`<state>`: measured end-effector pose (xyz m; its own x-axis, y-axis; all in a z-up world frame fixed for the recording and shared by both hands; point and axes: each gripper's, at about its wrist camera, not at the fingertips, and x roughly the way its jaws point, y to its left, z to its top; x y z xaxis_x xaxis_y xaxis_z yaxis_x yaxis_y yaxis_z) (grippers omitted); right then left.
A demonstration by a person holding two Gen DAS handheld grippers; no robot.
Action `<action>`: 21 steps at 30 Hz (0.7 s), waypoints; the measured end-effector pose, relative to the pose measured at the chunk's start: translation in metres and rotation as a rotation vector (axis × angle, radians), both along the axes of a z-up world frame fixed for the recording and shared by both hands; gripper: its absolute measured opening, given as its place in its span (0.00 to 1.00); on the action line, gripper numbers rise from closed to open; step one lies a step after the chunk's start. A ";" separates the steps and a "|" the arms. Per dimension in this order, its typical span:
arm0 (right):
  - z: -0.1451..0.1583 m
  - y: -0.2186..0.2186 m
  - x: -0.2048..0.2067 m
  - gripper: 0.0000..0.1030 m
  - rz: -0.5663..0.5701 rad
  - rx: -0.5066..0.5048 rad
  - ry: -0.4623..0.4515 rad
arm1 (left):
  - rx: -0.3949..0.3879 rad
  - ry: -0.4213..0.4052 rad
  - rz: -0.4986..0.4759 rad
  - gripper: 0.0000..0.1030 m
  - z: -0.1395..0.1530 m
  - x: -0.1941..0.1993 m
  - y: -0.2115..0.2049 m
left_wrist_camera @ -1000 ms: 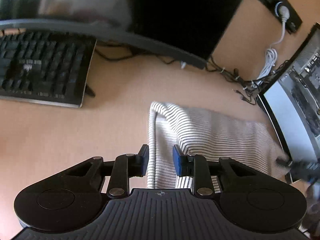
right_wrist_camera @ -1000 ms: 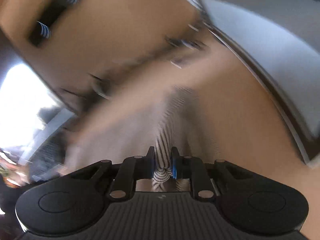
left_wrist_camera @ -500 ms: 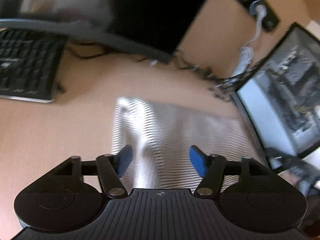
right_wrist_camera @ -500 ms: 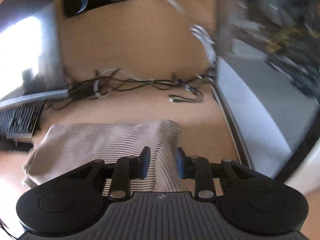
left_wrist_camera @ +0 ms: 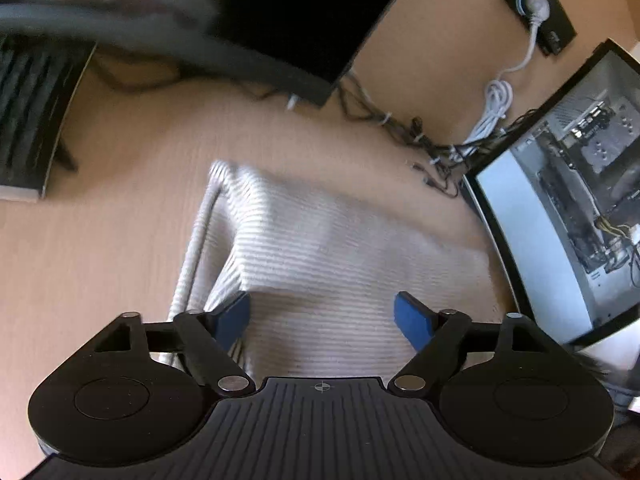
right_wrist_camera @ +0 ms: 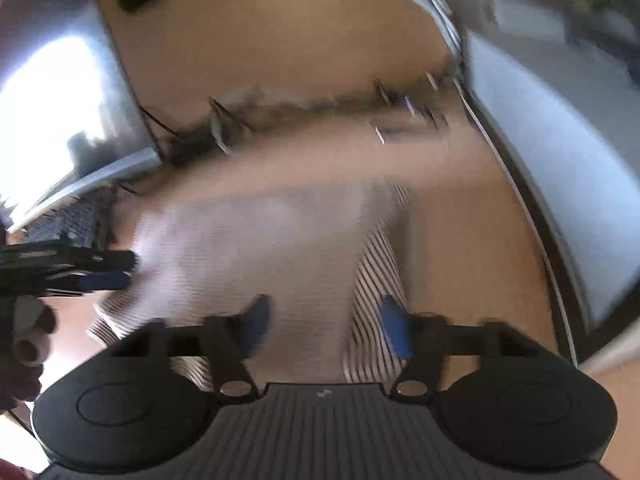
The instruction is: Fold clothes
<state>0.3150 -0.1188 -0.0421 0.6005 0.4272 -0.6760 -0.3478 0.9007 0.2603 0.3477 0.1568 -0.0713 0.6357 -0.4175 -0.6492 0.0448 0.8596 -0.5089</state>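
Note:
A white garment with thin dark stripes [left_wrist_camera: 320, 256] lies folded on the wooden desk [left_wrist_camera: 100, 248]. In the left wrist view my left gripper [left_wrist_camera: 322, 320] hovers over its near edge, jaws opening wide, blue pads clear of the cloth. In the right wrist view, which is blurred, the striped garment [right_wrist_camera: 256, 256] lies below my right gripper [right_wrist_camera: 324, 328], whose jaws are opening too and press on nothing. The left gripper [right_wrist_camera: 108, 268] shows at the left edge of that view, by the garment's far side.
A black keyboard [left_wrist_camera: 28, 112] sits at the far left, a dark monitor [left_wrist_camera: 280, 12] behind the cloth. An open computer case [left_wrist_camera: 568, 184] stands close on the right, with tangled cables [left_wrist_camera: 432, 148] along the back. A second case panel [right_wrist_camera: 560, 160] borders the right.
Both grippers were shut on the striped garment's edge; both have let go and opened wide. The garment now rests folded on the desk, and both hands have drawn back slightly.

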 end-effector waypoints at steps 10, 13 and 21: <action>-0.040 0.027 0.084 0.97 0.033 0.153 0.096 | -0.039 0.051 0.075 0.97 -0.017 0.050 -0.006; -0.056 0.022 0.086 1.00 0.026 0.224 0.151 | -0.029 0.046 0.056 1.00 -0.021 0.060 -0.008; -0.055 0.023 0.048 1.00 0.090 0.255 0.223 | 0.119 -0.012 0.029 1.00 -0.014 0.095 -0.036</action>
